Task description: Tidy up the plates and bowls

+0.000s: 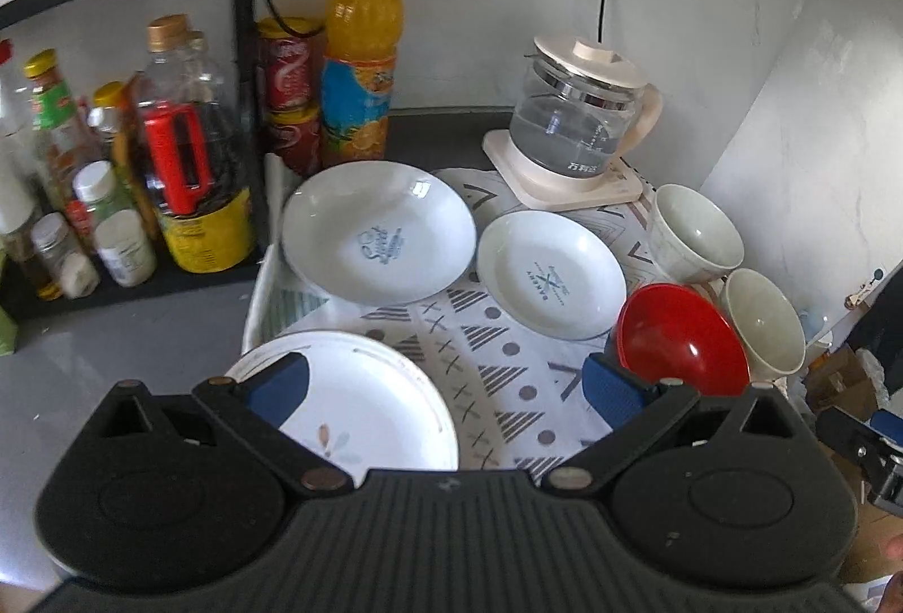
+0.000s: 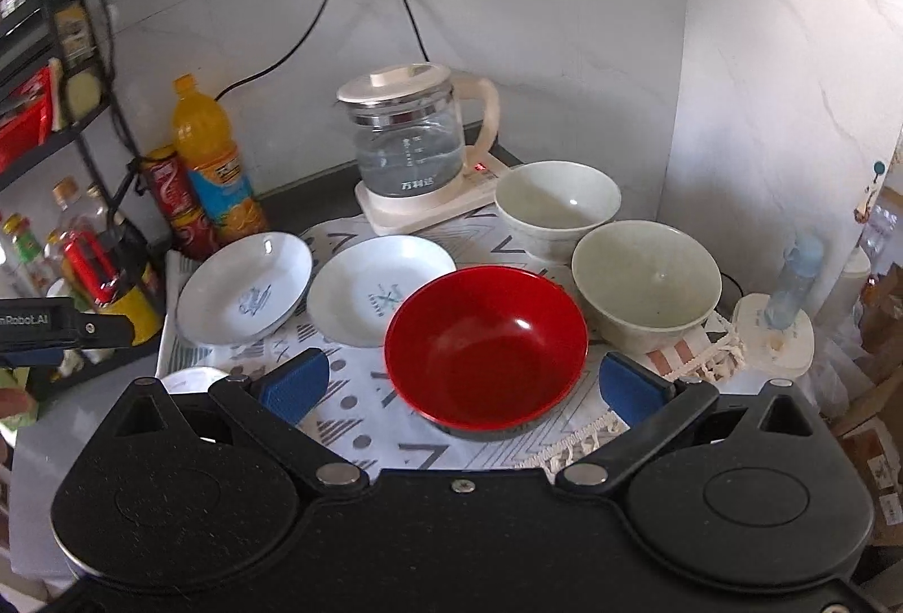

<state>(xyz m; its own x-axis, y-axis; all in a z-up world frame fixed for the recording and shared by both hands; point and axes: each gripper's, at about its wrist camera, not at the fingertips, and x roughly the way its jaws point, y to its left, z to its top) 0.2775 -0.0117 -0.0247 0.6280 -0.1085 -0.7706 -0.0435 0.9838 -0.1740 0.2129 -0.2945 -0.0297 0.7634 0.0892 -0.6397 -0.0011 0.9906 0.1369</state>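
Nearest the cameras, on a patterned cloth [image 2: 361,404] over a grey counter:

- Left gripper [image 1: 446,381]: blue-padded fingers spread wide, holding nothing, hovering over the near edge of a floral plate [image 1: 372,410], which is round, shallow, glossy white with a faint leaf motif.
- Right gripper [image 2: 463,384]: fingers likewise apart and empty, flanking without touching a red bowl [image 2: 485,342], which is deep, smooth and shiny, probably plastic or lacquer.
- Step in hand, as judged: nothing is stacked yet, so sorting is at its start; each tool seems lined up on a first piece.
- Next move, as judged: a thin rim needs a firm pinch at the edge, then a level lift, since glazed ware may slip.
- Middle row: bakery plate [image 1: 550,274] and script plate [image 1: 378,232], both white glazed with blue print, lying just beside each other, the latter tilted on the cloth's edge.
- Right side: near pale bowl [image 2: 646,283] and far pale bowl [image 2: 556,206], cream ceramic, upright, close together.
- Farther back: glass kettle [image 2: 409,144] on a cream base, holding water.
- Rear left: orange drink bottle [image 1: 361,54], red cans [image 1: 288,88], and a black rack [image 1: 242,48] of jars.
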